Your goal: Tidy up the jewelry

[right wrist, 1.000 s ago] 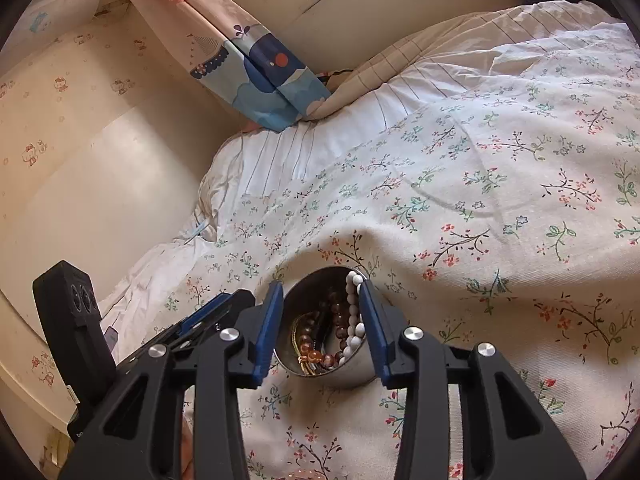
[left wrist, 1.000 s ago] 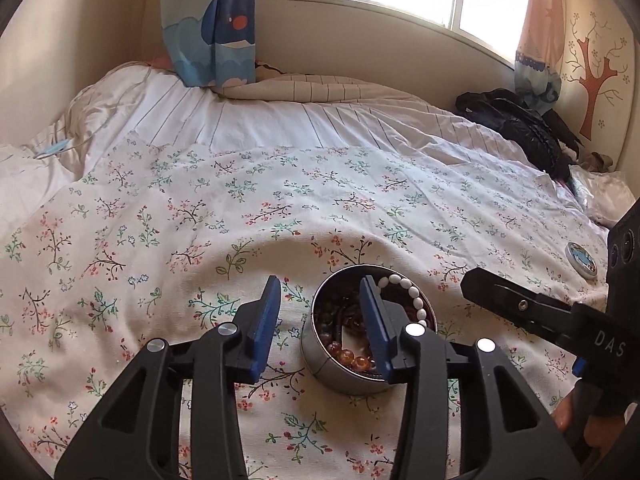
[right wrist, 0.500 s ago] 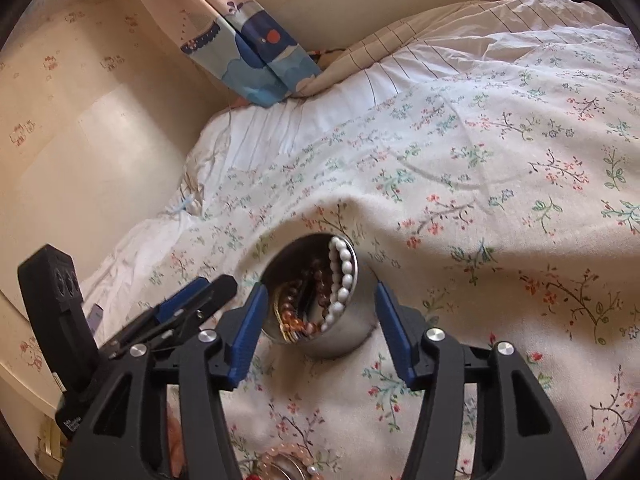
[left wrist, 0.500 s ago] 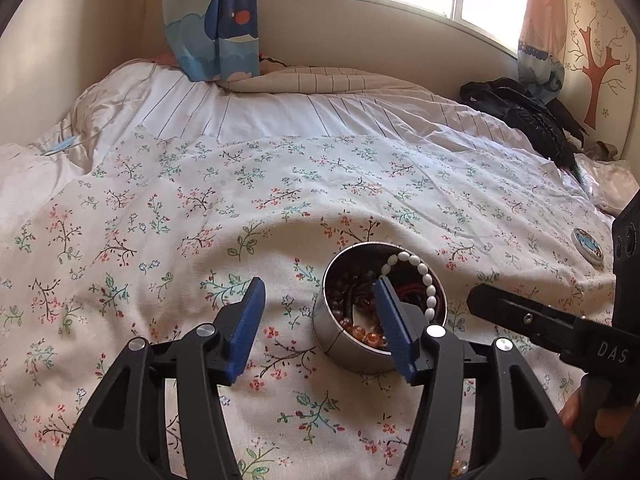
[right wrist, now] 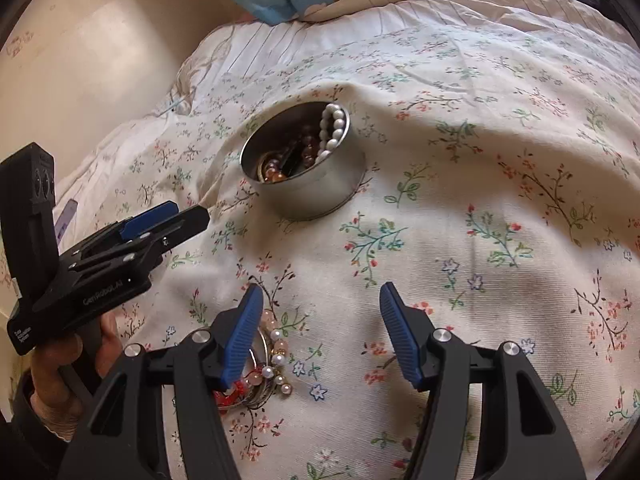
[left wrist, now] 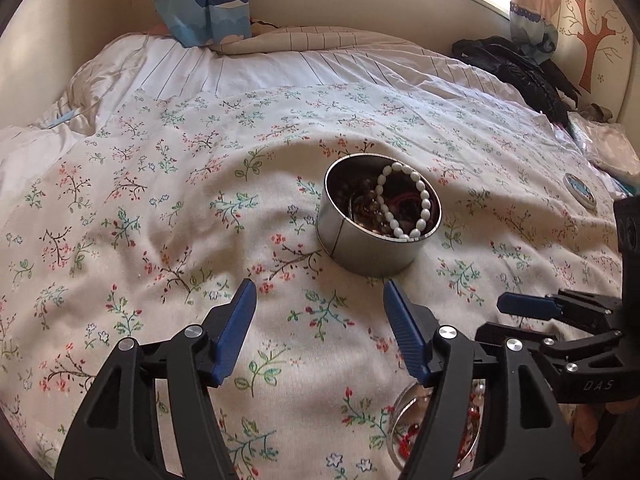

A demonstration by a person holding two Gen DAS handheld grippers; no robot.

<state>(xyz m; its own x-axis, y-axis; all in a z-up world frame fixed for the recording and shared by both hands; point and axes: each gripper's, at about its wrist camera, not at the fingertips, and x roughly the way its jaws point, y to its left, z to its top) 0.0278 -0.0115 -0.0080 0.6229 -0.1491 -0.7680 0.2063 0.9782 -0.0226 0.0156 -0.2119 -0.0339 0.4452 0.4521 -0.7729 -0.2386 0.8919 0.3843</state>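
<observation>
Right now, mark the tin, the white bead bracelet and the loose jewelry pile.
tin (left wrist: 372, 254): left wrist view, front wall.
white bead bracelet (left wrist: 424, 200): left wrist view, right strand.
loose jewelry pile (right wrist: 276, 350): right wrist view, pearl beads.

Silver tin (left wrist: 372, 248) — floral bedspread (left wrist: 160, 208)

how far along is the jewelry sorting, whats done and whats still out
Done: the round metal tin already holds several pieces, a white bead bracelet on top of darker beads. In hand: nothing; the left gripper is opening with only bedspread between its jaws, and the right gripper is open and empty. Left: a loose heap of pearl and red bead pieces on the floral bedspread, and a small round lid lying apart.
</observation>
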